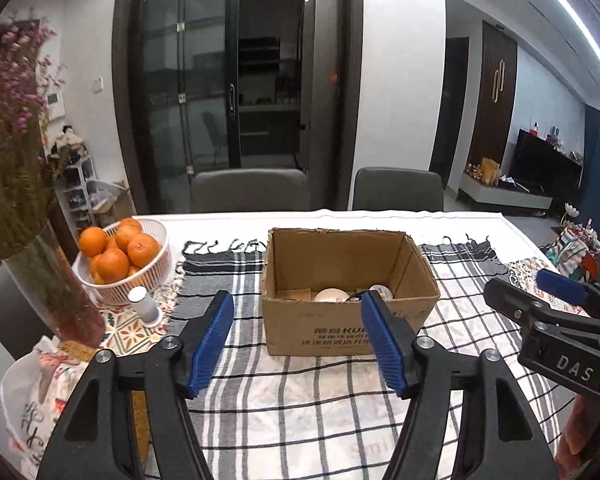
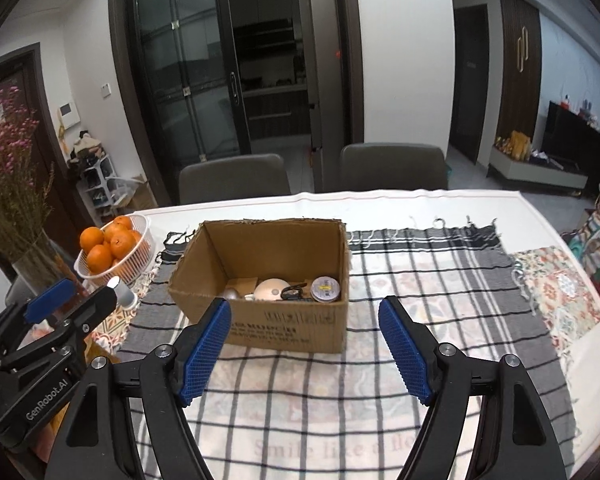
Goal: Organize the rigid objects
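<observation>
Flanking cardboard box [image 2: 260,312], both claws spread, checked cloth [image 2: 440,300] bare rightward

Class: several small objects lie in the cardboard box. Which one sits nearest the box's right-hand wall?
The round silver tin with the yellow label. It lies in the cardboard box's right front corner; the cream dome and the black clip lie further left.
</observation>
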The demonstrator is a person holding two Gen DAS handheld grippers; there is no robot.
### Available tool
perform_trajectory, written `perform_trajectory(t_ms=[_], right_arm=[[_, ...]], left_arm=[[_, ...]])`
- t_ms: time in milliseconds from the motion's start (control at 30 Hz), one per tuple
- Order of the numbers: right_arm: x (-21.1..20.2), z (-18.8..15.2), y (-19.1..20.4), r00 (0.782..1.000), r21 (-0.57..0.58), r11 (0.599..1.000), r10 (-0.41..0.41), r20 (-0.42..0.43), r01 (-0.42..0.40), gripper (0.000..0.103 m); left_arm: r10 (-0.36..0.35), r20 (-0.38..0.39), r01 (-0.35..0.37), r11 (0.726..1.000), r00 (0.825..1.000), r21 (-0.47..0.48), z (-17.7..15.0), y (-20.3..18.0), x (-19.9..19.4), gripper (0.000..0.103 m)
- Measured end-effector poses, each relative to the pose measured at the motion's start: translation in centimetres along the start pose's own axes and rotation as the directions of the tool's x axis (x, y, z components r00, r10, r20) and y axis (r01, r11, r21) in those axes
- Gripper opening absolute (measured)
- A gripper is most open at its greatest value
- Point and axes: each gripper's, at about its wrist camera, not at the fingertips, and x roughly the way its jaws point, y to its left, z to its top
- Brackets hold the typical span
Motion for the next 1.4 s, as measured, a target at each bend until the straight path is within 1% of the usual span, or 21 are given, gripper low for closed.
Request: perform_trajectory(t_ms=[67,133,167,200,300,400,467,500,567,633,867,1067,1200,1400], right_arm=[[-1.1,-0.8,0.2,1.0,-0.002,1.0,-0.01,0.02,0.01,0.084],[-2.3,-1.7,0.3,0.999,-0.004,1.0,-0.021,0.042,0.021,0.085],[-2.7,-2.2,0.3,0.999,-0.005,1.0,-0.024,0.046,0.024,0.086],[-3.2,-2.8,0.2,0.998,-0.002,1.0,-0.03,0.052,0.03,0.088],[-4.6,-4.3,0.3,0.994,-0.002,0.998,-0.067,0.085,0.067,0.093],[-5.8,-5.7,0.3,0.988,-0.011,0.995,-0.102,0.117,0.104,0.095],[-6.6,-6.4,0.3,0.984,-0.01,0.993,-0.119,0.136,0.121,0.097],[-6.9,-6.7,0.4,0.981,-0.006,0.992,-0.127,0.149,0.129,0.1],[-7.6,-7.3,0.3,0.974,0.005,0.989,-0.143,0.177,0.145,0.102],[-8.0,-7.8,0.3,0.971,0.018,0.989,-0.145,0.189,0.144,0.102],[-8.4,-9.0,0.2,0.975,0.041,0.99,-0.14,0.172,0.135,0.102],[-8.8,-9.7,0.3,0.975,0.043,0.991,-0.135,0.178,0.129,0.102],[-9.4,-10.0,0.3,0.97,0.044,0.99,-0.14,0.197,0.134,0.102],[-9.9,-10.2,0.3,0.967,0.04,0.99,-0.143,0.212,0.138,0.102]], left_arm=[[0.005,0.016,-0.005,1.0,1.0,0.003,-0.7,-0.2,-1.0,0.069],[0.008,0.038,-0.008,1.0,0.999,0.0,-1.5,-0.2,-2.1,0.076],[0.012,0.048,-0.012,1.0,0.999,-0.001,-1.9,-0.2,-2.6,0.077],[0.018,0.057,-0.018,1.0,0.998,-0.002,-2.3,-0.2,-3.0,0.082],[0.053,0.088,-0.053,0.999,0.995,-0.005,-3.5,-0.1,-4.1,0.087],[0.091,0.113,-0.089,0.996,0.989,-0.018,-4.6,-0.1,-4.9,0.094],[0.102,0.127,-0.1,0.995,0.987,-0.023,-5.3,-0.1,-5.4,0.098],[0.102,0.127,-0.1,0.995,0.987,-0.026,-5.6,0.0,-5.6,0.102],[0.097,0.126,-0.094,0.995,0.987,-0.03,-6.2,0.2,-5.9,0.102],[0.108,0.127,-0.105,0.994,0.986,-0.033,-6.6,0.3,-6.2,0.103],[0.139,0.144,-0.135,0.99,0.98,-0.035,-7.9,0.2,-7.4,0.103],[0.121,0.154,-0.115,0.992,0.981,-0.048,-8.5,0.3,-8.4,0.103],[0.135,0.166,-0.129,0.991,0.977,-0.046,-8.6,0.2,-8.9,0.103],[0.126,0.172,-0.118,0.991,0.977,-0.057,-8.9,0.4,-9.2,0.103]])
